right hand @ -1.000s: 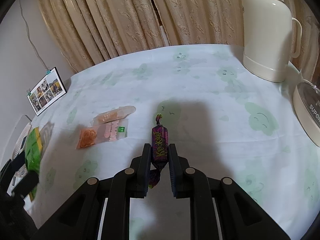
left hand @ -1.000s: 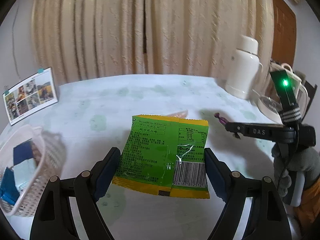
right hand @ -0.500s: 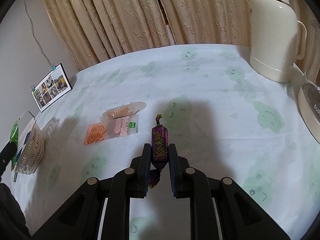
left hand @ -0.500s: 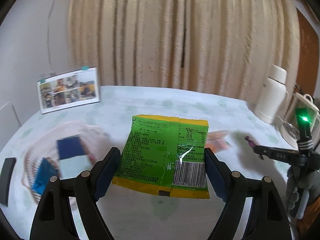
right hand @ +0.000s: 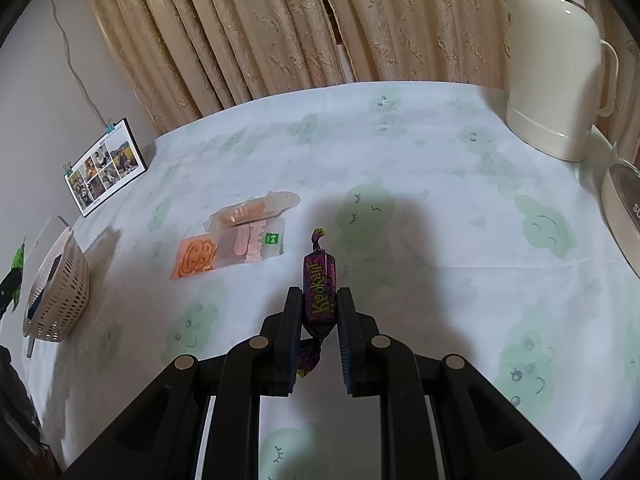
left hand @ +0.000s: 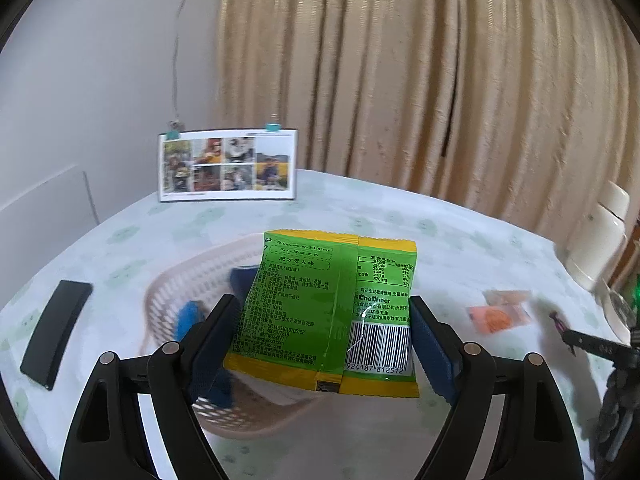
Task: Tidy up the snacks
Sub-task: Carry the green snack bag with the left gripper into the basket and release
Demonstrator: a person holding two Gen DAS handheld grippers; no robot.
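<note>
While each gripper (two) clamps one snack.

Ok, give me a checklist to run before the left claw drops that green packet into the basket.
1. Left claw grips the green snack packet by both side edges: ok.
2. Packet over the white lattice basket: ok, it overlaps the basket's opening in the left wrist view, though its height above the basket cannot be told.
3. Room in the basket: cannot tell; blue packets already lie inside, and the claw hides part of it.
4. Right claw out of the way: ok, it holds the purple candy well clear of the basket.
5. Black phone-like slab clear of the basket: ok, it lies apart to the side.
</note>
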